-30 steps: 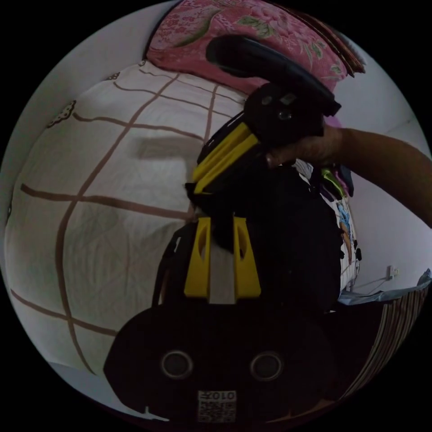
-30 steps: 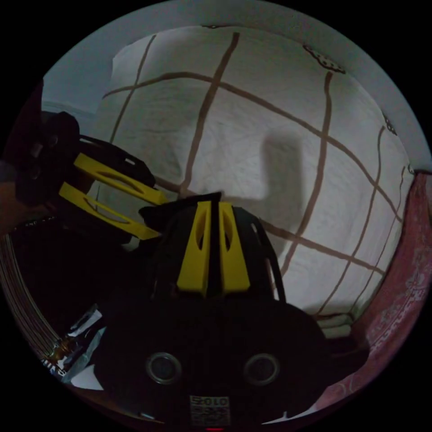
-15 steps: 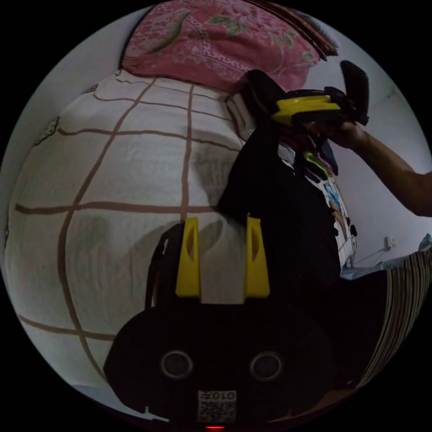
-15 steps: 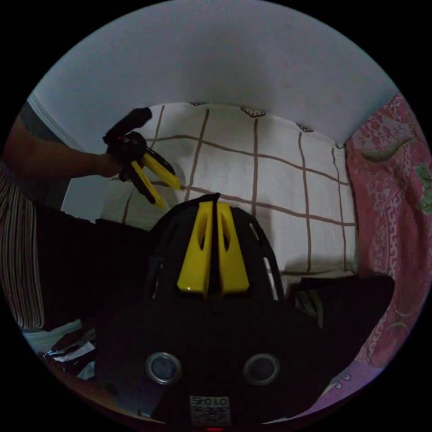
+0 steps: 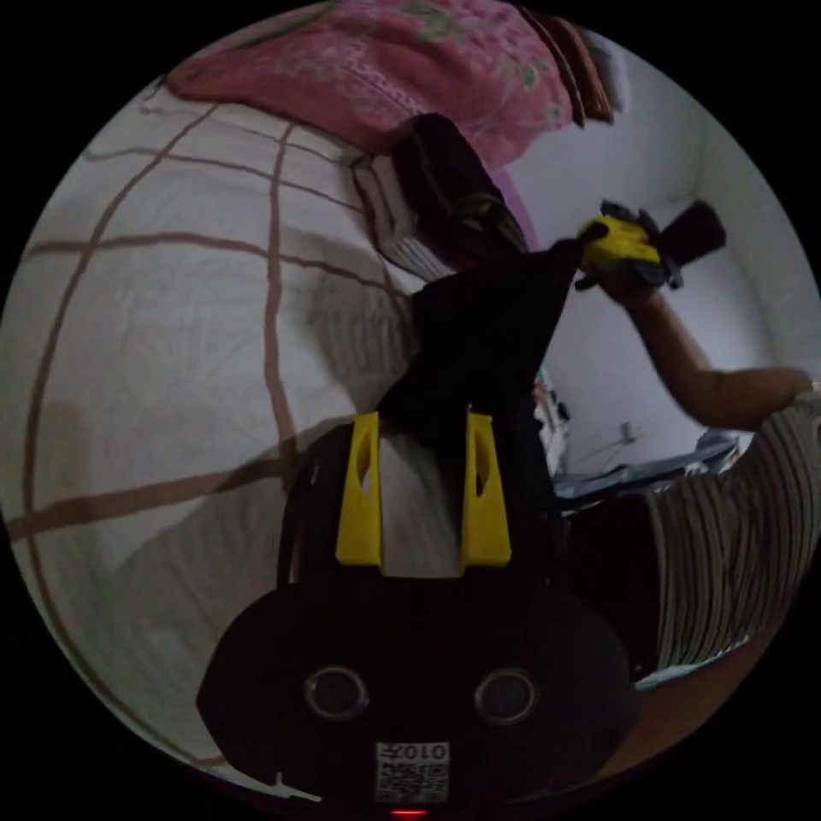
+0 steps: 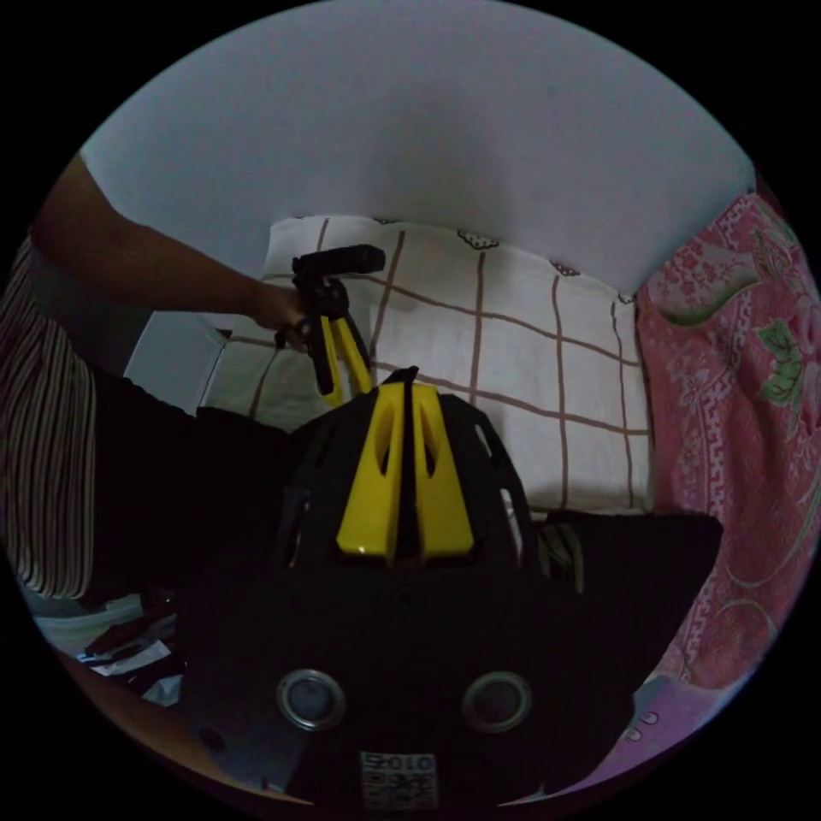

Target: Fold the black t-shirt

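The black t-shirt [image 5: 487,333] hangs in the air above the bed. One corner of it is pinched in my right gripper [image 5: 611,244], which a hand holds up high near the wall. In the right gripper view, my right gripper [image 6: 402,385] has its yellow jaws shut on a strip of dark cloth, and the rest of the shirt [image 6: 188,487] drops away on the left. My left gripper [image 5: 423,423] stands open just below the shirt's lower edge, pressing on nothing. In the right gripper view a hand holds the left gripper [image 6: 346,376] over the sheet.
The bed has a white sheet with a brown grid [image 5: 171,325]. A pink floral blanket [image 5: 410,60] lies at its head, with a pile of folded dark clothes [image 6: 633,556] beside it. A person in a striped shirt [image 5: 727,530] stands at the bed's edge, near the pale wall [image 6: 428,128].
My left gripper has opened and let go of the shirt. My right gripper has lifted up and away from the left, carrying the shirt off the bed.
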